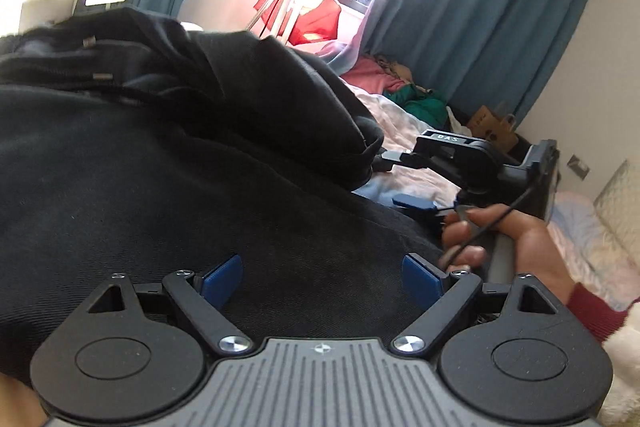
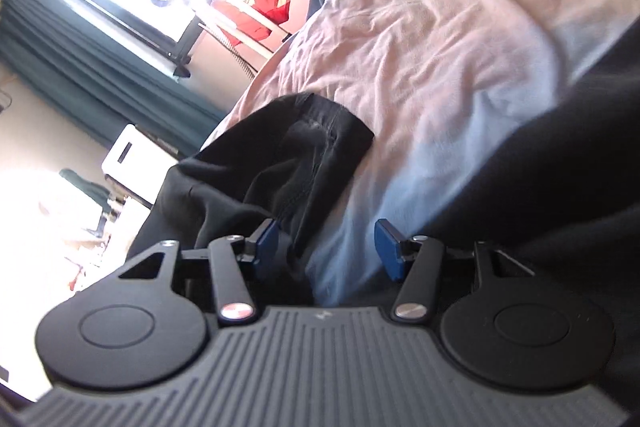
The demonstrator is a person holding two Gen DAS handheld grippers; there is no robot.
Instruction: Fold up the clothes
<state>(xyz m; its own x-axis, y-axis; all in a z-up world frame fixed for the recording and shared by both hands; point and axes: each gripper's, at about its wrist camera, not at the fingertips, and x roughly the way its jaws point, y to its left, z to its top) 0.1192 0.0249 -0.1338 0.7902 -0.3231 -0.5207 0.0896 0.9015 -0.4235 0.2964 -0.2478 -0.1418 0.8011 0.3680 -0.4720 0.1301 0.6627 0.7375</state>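
Observation:
A black hoodie (image 1: 168,163) with drawstrings lies spread on the bed and fills most of the left wrist view. My left gripper (image 1: 322,279) hangs open just above its flat body, with nothing between the blue pads. My right gripper (image 1: 400,183), held by a hand (image 1: 524,239), is at the hoodie's right edge, one finger above the sleeve end and one below. In the right wrist view the black sleeve (image 2: 288,155) with its cuff runs in past the left pad (image 2: 266,241). The right gripper (image 2: 328,245) is partly open, and the far pad stands clear of the cloth.
The bed has a crumpled pale sheet (image 2: 440,39). Pink and green clothes (image 1: 400,87) are piled at its far end. A red garment (image 1: 316,19) hangs on a rack by the window, teal curtains (image 1: 480,27) hang behind, and a cardboard box (image 1: 492,127) stands near the wall.

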